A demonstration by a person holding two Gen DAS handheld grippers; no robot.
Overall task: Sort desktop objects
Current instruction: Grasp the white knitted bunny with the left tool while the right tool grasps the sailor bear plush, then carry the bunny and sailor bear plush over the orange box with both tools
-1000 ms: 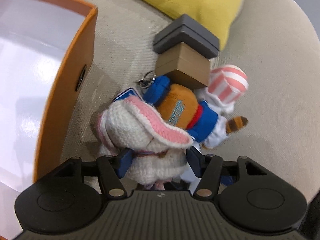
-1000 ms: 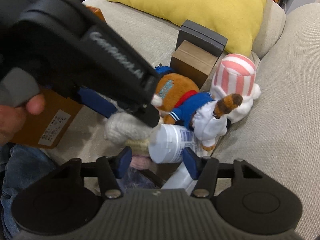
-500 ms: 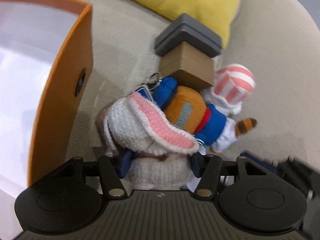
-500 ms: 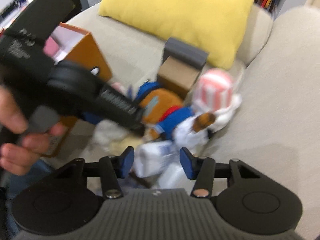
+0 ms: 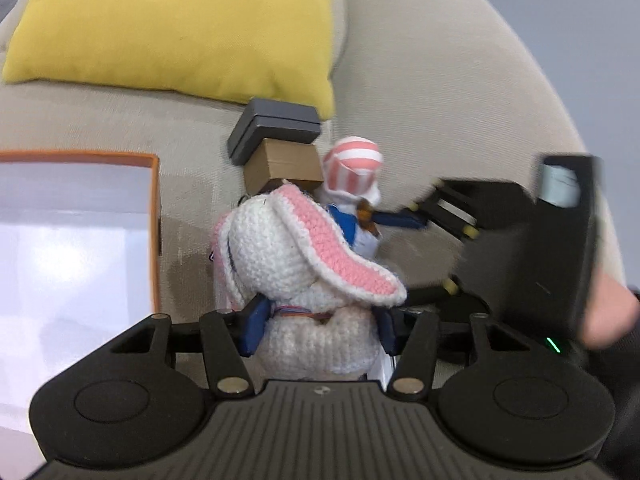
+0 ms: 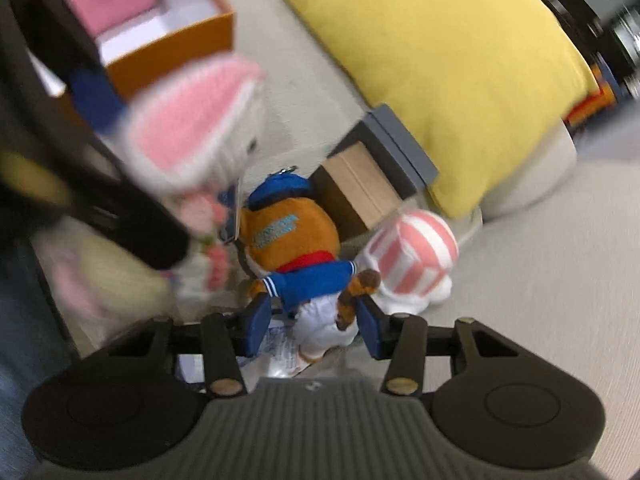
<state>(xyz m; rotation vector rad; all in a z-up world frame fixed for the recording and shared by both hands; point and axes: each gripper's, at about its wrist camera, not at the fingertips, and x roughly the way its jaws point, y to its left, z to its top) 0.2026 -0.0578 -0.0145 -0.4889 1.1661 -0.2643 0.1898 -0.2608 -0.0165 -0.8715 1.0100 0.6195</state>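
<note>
My left gripper (image 5: 320, 326) is shut on a white crocheted bunny (image 5: 296, 268) with pink-lined ears and holds it up off the sofa; the bunny also shows blurred in the right wrist view (image 6: 192, 132). My right gripper (image 6: 314, 322) is open, its jaws either side of a plush in an orange and blue sailor outfit (image 6: 296, 248) that lies on the sofa. A pink-and-white striped plush (image 6: 412, 260) lies right of it. An orange box (image 5: 80, 240) with a white inside stands at left; in the right wrist view (image 6: 168, 32) it holds something pink.
A tan cardboard box (image 6: 356, 192) and a dark grey box (image 6: 396, 148) lean against a yellow cushion (image 6: 440, 60) on the beige sofa (image 6: 540, 280). A white item with blue print (image 6: 280, 348) lies under the right gripper.
My left gripper has lifted the bunny off the pile and tilted up. My right gripper has moved forward from the white container to around the sailor plush.
</note>
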